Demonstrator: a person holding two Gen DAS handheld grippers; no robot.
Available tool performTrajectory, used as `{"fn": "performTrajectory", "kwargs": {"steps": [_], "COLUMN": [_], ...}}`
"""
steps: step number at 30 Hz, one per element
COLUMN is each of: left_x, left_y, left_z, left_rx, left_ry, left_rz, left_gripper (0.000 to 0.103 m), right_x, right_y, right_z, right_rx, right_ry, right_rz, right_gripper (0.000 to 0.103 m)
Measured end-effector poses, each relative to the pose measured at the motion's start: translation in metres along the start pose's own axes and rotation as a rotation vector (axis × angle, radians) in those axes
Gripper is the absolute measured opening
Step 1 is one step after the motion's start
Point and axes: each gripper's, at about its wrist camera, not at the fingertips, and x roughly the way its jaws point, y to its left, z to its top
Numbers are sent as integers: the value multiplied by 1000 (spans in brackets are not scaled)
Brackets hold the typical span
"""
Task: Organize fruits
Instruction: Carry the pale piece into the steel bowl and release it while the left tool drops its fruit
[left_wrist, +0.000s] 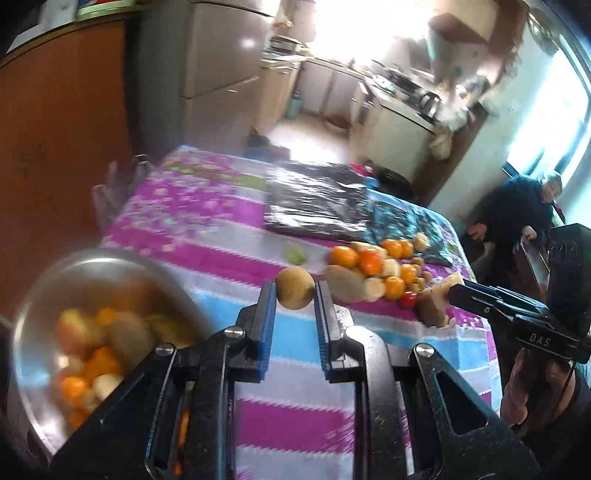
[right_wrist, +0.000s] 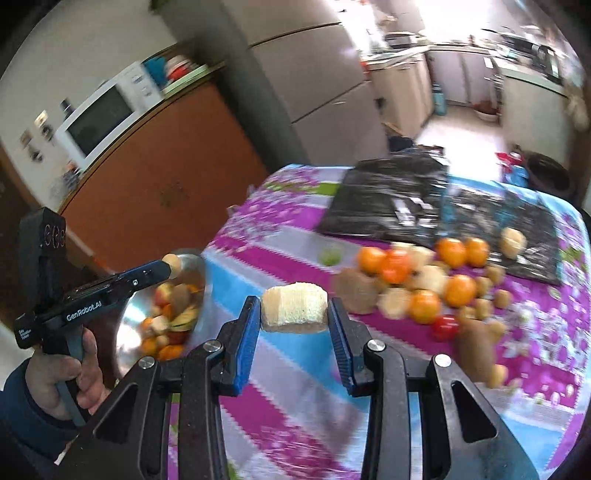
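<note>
Left wrist view shows the left gripper (left_wrist: 295, 291) clamped on a small round brown fruit (left_wrist: 295, 287), carried above the bench (left_wrist: 221, 236) just right of the steel bowl (left_wrist: 44, 295). That bowl already holds a mix of orange, yellow and brown fruit. Right wrist view shows the right gripper (right_wrist: 294, 308) holding a pale ridged chunk of fruit (right_wrist: 294, 308) between its blue pads (right_wrist: 246, 325), also in the air, well right of the bowl (right_wrist: 129, 317).

Judging by the loose pile (left_wrist: 380, 269) of oranges, kiwis, small brown fruit and a red tomato lying far right of the bowl, the job looks roughly half done: two pieces are in transit and many remain on the cloth.

Between bowl and pile the striped cloth is bare apart from one green fruit (left_wrist: 295, 254), so both grippers have a free path. The bowl sits near the bench's left edge, so drops should stay inside its rim. Black plastic sheeting (left_wrist: 314, 199) lies beyond the pile, out of the way
</note>
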Motion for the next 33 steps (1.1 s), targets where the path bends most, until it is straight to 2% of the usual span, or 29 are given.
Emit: {"fn": "performTrajectory", "kwargs": {"steps": [6,9,16,23,27,33], "left_x": [-29,-37,-38,-27,-19,-17], "left_y": [57,77,104,125,134,145], "left_z": [-16,-26,-40,-52,-56,-60], "left_rx": [-75,-97,-134,-146,-142,-145], "left_ry": [-7,2,26,68,99,120], "left_rz": [76,98,113,144,169,166], "left_gripper": [21,21,21,21,21,21], "right_x": [31,51,95,124,135,143], "right_y": [68,102,150,173,176,177], "right_z": [1,-2,-14,-28,-31,-32], "right_rx": [-87,-136,-191,-217,-215,-205], "right_ry": [44,76,158,225,244,256], "right_rz": [70,95,128,114,100,86], "right_gripper": [40,40,40,40,40,40]}}
